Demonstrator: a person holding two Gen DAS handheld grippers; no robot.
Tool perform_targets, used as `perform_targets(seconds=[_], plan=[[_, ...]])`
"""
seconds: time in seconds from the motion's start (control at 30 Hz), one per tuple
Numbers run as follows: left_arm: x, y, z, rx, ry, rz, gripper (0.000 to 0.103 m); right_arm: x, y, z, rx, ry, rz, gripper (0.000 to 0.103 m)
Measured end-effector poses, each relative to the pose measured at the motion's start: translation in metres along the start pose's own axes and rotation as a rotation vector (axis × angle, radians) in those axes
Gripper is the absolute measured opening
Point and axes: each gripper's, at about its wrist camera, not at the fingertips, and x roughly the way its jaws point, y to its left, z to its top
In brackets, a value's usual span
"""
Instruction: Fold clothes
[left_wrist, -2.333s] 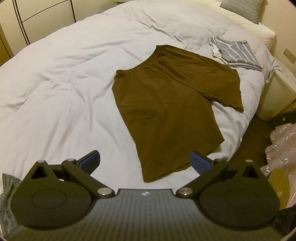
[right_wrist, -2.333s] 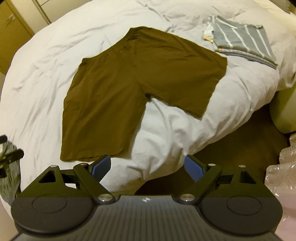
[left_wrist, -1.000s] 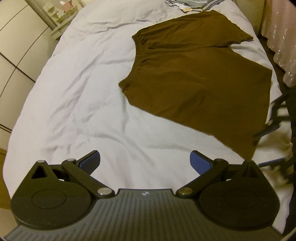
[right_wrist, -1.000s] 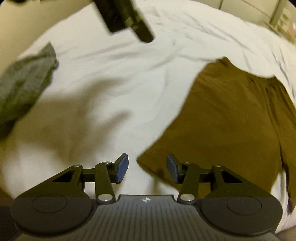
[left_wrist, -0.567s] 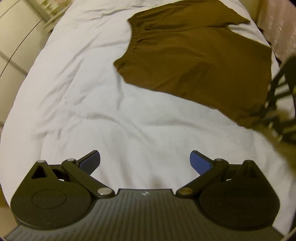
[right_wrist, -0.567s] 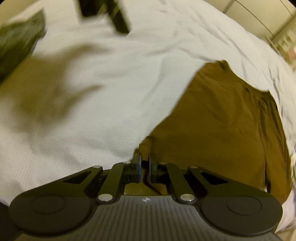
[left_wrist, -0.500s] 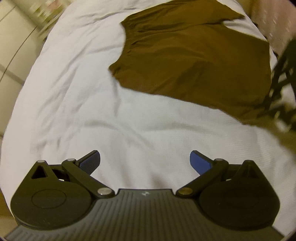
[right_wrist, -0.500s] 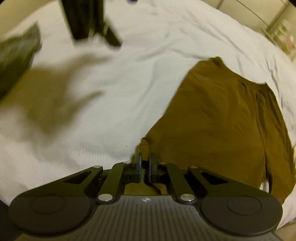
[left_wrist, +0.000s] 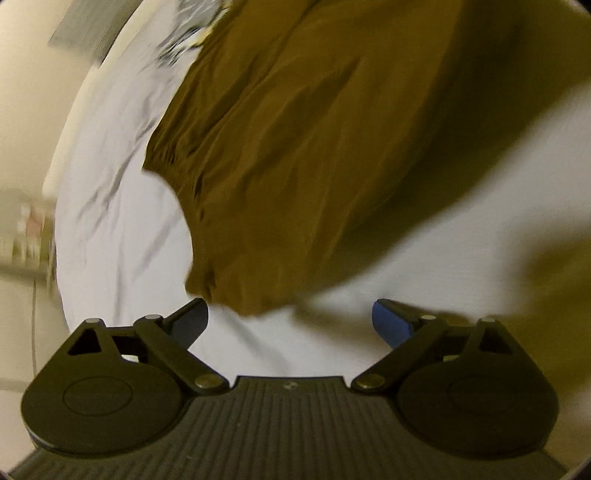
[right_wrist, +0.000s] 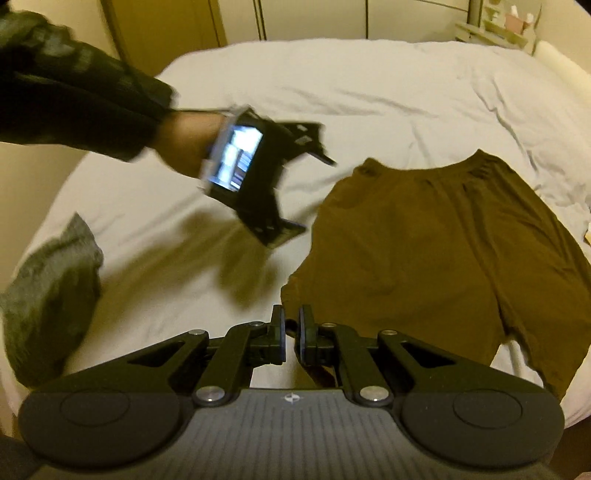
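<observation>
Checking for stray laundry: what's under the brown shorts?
The brown shorts lie on the white duvet, which shows all round them. Anything beneath the fabric itself is covered.

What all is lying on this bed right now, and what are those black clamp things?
Brown shorts: one, brown, spread on the bed, near hem corner pinched by the right clamp.
Duvet: one, white, covering the bed.
Grey garment: one, grey, crumpled at the bed's near left edge.
Striped clothes: blurred, grey and white, beyond the shorts.
Wardrobe doors: cream, behind the bed.
Right gripper: black, shut on the shorts.
Left gripper: black with blue pads, open, next to the shorts' waistband corner.
Sleeve: dark, on the arm carrying the left gripper.
</observation>
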Motion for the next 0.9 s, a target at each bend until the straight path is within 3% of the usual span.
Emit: perform_targets(seconds=[0.07, 0.13, 0.17, 0.2, 0.27, 0.63, 0.9], plan=[[0.015, 0.006, 0.001, 0.068, -0.019, -0.007, 0.094, -0.009, -0.005, 0.002, 0.031, -0.015, 0.020, 0.006], [0.028, 0.013, 0.000, 0.107, -0.023, -0.032, 0.080, -0.014, -0.009, 0.004, 0.049, -0.021, 0.024, 0.006], [0.033, 0.017, 0.000, 0.119, -0.014, -0.046, 0.059, -0.015, -0.011, 0.005, 0.054, -0.022, 0.021, 0.006], [0.036, 0.021, 0.000, 0.126, -0.002, -0.057, 0.027, -0.017, -0.013, 0.006, 0.060, -0.022, 0.016, 0.006], [0.038, 0.031, -0.001, 0.128, 0.018, -0.058, 0.005, -0.021, -0.017, 0.009, 0.070, -0.026, 0.007, 0.006], [-0.003, 0.122, 0.037, 0.040, -0.002, -0.055, 0.003, -0.080, -0.080, 0.023, 0.140, -0.103, -0.068, 0.006], [0.011, 0.209, 0.108, -0.040, 0.044, -0.126, 0.003, -0.122, -0.203, 0.028, 0.186, -0.188, -0.179, 0.006]])
